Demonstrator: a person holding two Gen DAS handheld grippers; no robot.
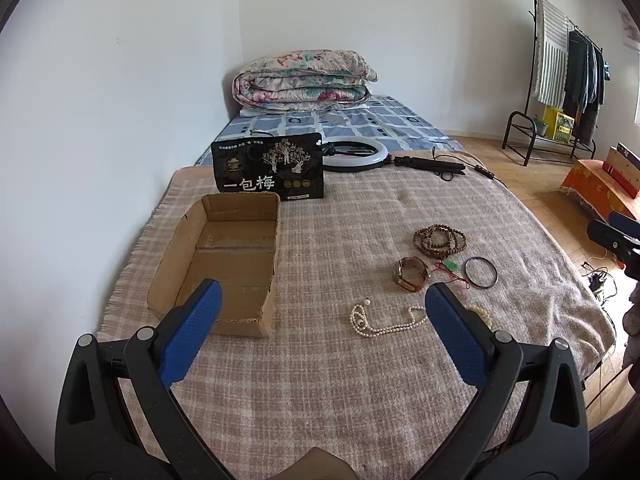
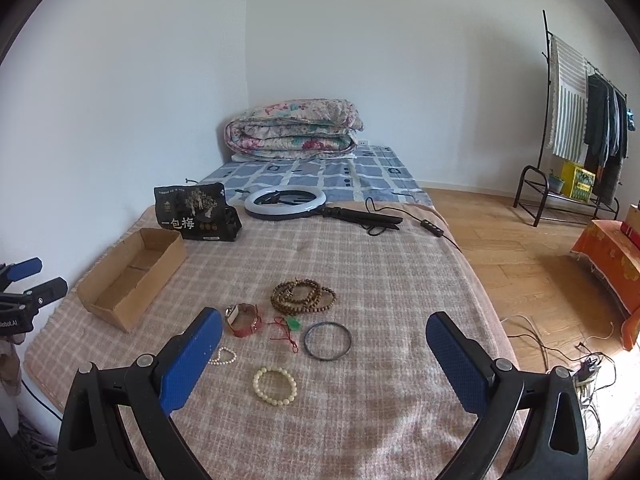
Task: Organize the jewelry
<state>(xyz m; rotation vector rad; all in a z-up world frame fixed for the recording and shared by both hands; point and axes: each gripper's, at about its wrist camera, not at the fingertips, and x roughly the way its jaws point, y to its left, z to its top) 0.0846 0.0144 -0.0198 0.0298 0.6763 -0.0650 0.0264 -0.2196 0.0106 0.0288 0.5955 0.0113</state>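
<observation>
While jewelry lies beside it, the cardboard box (image 1: 224, 264) holds nothing.

The left gripper (image 1: 323, 300), blue-padded jaws spread wide, hovers above a beige checked blanket (image 1: 320, 380); an open brown cardboard box (image 1: 224, 264) lies left; a white pearl necklace (image 1: 384, 322), red-strapped wristwatch (image 1: 411, 274), brown wooden bead strand (image 1: 440, 240) and dark thin bangle (image 1: 481, 273) lie right.

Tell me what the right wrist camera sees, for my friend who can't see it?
The open right tongs hover over jewelry on a checked blanket: a cream bead bracelet, dark bangle, brown beads, a watch and a green pendant. An empty cardboard box sits to the left.
</observation>
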